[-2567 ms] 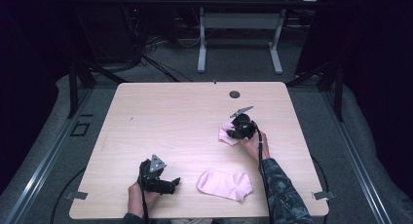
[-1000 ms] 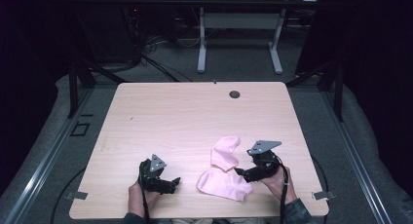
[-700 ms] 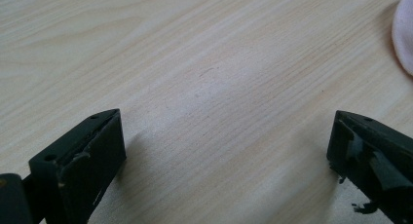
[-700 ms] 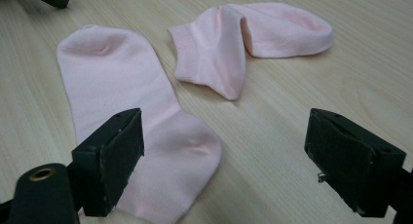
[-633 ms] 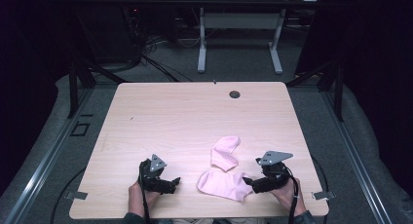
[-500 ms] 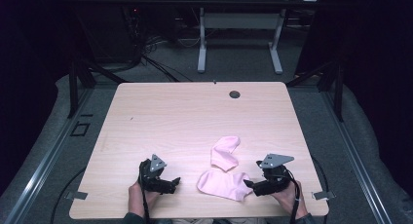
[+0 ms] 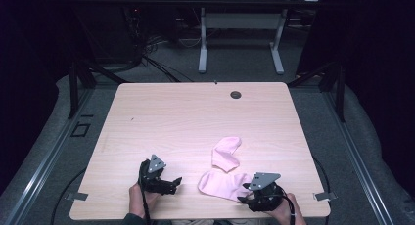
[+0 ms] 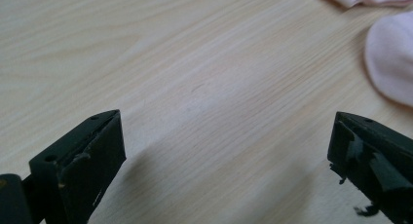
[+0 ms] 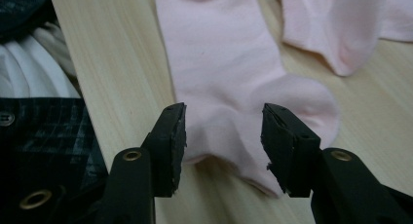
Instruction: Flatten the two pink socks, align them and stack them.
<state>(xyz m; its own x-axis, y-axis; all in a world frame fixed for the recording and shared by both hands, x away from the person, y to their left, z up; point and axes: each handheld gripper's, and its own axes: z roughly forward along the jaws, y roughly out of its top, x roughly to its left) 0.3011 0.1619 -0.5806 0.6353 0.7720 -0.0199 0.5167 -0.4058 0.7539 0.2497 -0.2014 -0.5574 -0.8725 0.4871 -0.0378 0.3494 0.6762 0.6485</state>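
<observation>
Sock (image 9: 234, 78) | right hand-held gripper (image 9: 223, 136) closing, straddling heel, not pinching | left hand-held gripper (image 8: 226, 151) spread

Two pink socks on a pale wooden desk

The desk (image 7: 186, 117) has a light wood-grain top with rounded corners and a small dark round grommet (image 7: 236, 94) near its far edge. Near the front edge, right of centre, lies the near sock (image 7: 222, 184), flat and spread crosswise. The far sock (image 7: 226, 152) lies just behind it, angled away toward the far edge, their ends touching or overlapping. The desk stands on a grey floor (image 7: 235, 68).
</observation>
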